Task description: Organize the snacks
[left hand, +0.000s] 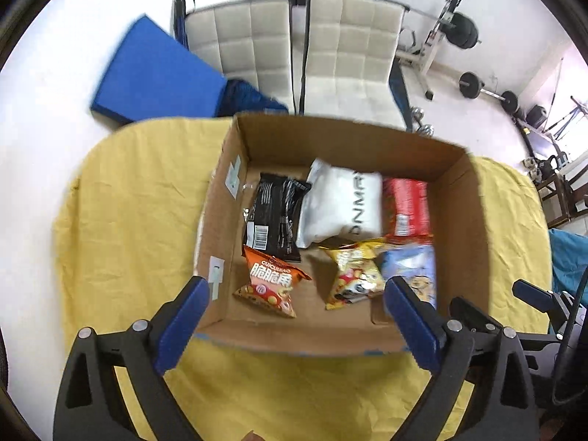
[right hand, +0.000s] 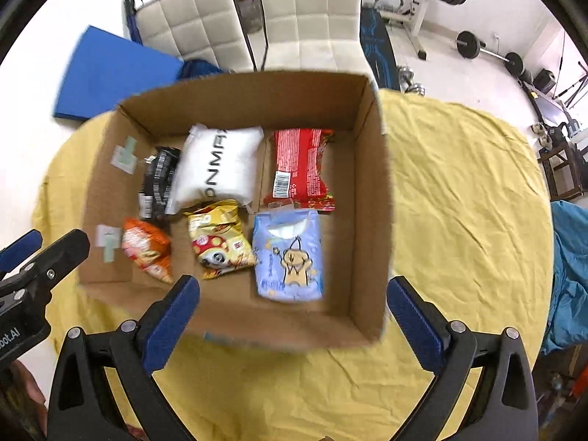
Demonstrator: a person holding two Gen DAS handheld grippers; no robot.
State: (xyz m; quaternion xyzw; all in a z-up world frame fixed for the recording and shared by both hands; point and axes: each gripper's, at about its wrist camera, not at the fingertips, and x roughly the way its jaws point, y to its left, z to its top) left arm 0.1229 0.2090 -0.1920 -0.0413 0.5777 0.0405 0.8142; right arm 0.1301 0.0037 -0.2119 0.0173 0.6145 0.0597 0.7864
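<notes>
An open cardboard box (left hand: 474,220) (right hand: 371,198) stands on a yellow cloth and holds several snack packs. Inside lie an orange pack (left hand: 270,283) (right hand: 147,250), a yellow mushroom pack (left hand: 354,273) (right hand: 218,239), a light blue cartoon pack (left hand: 413,272) (right hand: 290,257), a black pack (left hand: 275,217) (right hand: 158,180), a white pouch (left hand: 340,202) (right hand: 217,165) and a red pack (left hand: 408,205) (right hand: 301,165). My left gripper (left hand: 296,294) hangs open above the box's near edge, nothing between its fingers. My right gripper (right hand: 292,294) is likewise open and empty above the blue pack's near end.
The table's yellow cloth (left hand: 128,220) (right hand: 466,191) spreads around the box. Two white padded chairs (left hand: 301,47) (right hand: 275,11) stand behind the table, a blue mat (left hand: 154,70) (right hand: 110,77) lies on the floor at left, and barbell weights (left hand: 488,92) are at right.
</notes>
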